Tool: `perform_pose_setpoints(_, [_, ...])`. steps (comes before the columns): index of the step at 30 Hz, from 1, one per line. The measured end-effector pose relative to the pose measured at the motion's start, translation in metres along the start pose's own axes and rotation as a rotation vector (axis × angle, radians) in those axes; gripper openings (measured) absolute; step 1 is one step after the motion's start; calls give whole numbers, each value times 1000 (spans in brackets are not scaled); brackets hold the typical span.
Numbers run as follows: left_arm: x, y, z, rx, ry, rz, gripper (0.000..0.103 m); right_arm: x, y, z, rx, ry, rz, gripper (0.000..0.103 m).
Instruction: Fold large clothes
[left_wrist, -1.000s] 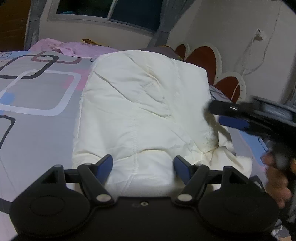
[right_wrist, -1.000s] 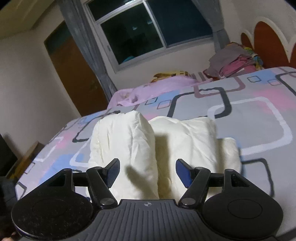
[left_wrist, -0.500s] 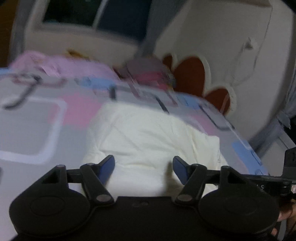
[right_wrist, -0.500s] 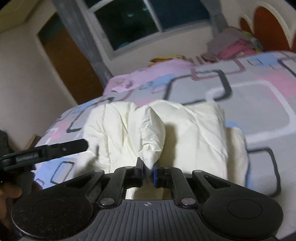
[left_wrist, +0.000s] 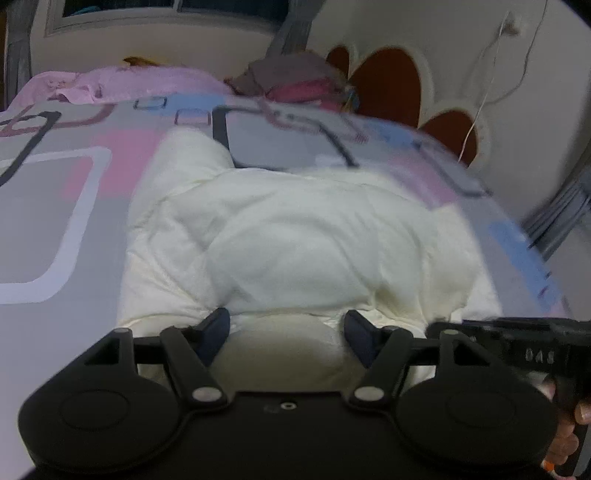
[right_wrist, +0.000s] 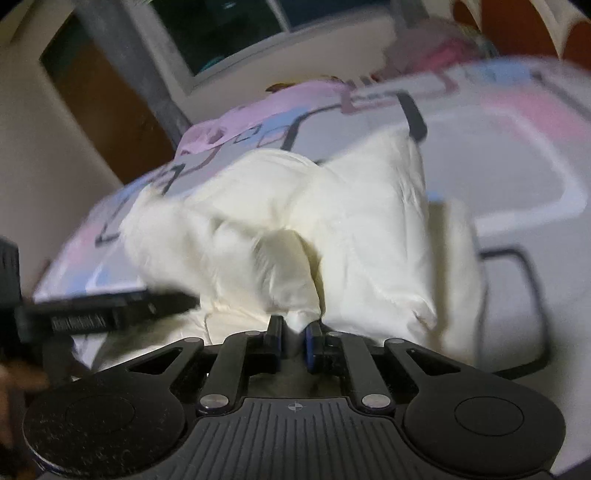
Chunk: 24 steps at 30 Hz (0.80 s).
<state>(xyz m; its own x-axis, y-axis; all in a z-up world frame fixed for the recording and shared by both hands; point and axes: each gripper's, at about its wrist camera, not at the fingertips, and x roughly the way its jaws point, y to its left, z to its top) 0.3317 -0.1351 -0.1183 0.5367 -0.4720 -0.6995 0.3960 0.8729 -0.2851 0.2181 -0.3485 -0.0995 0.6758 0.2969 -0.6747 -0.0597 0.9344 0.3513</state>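
Note:
A cream padded garment (left_wrist: 295, 240) lies folded in a thick bundle on the bed. My left gripper (left_wrist: 288, 332) is open at its near edge, and a bulge of the fabric sits between the blue pads (left_wrist: 218, 328) without being pinched. In the right wrist view the same garment (right_wrist: 362, 221) rises in two puffy folds. My right gripper (right_wrist: 294, 334) has a narrow fold of it between its pads (right_wrist: 313, 339); the jaws are opening slightly but still press on the cloth. Each gripper shows at the edge of the other's view.
The bedsheet (left_wrist: 55, 206) is grey with pink, blue and white squares. A pink blanket (left_wrist: 122, 81) and a pile of clothes (left_wrist: 295, 81) lie at the far end by the red and cream headboard (left_wrist: 388, 85). A brown door (right_wrist: 92, 118) stands to the left.
My right gripper went from open to pinched on a fold of the garment, then widened a little and sank. My left gripper slid along the garment's near edge, staying open.

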Motion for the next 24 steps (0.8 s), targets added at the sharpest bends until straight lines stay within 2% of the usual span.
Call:
perform_pose_setpoints(2, [-20, 7, 2, -5, -65, -30, 66, -27, 8, 3, -54, -80, -2, 51])
perform_pose_setpoints(5, [-43, 15, 9, -13, -153, -38, 66, -49, 19, 17, -65, -163, 22, 51])
perform_pose_setpoints(7, [-46, 21, 19, -30, -184, -33, 66, -46, 31, 31, -77, -161, 43, 51])
perform_pose_setpoints(10, [-33, 24, 33, -32, -158, -15, 66, -26, 61, 50, -176, -132, 33, 50])
perform_pose_setpoints(12, [-19, 24, 42, -41, -140, -23, 66, -5, 74, 58, -244, -95, -16, 36])
perform_pose_setpoints(14, [-14, 25, 47, -51, -131, -38, 67, 18, 75, 59, -275, -56, -113, 29])
perform_pose_setpoints(16, [-6, 23, 52, -46, -123, -44, 67, 38, 64, 63, -246, -19, -215, 22])
perform_pose_setpoints(17, [2, 20, 56, -38, -109, -48, 67, 41, 54, 61, -215, -8, -229, 22])
perform_pose_setpoints(20, [26, 13, 62, -8, -64, -40, 67, 58, 20, 57, -125, 51, -211, 22])
perform_pose_setpoints(24, [52, -1, 58, 52, -5, -9, 69, 70, -8, 41, -82, 83, -201, 22])
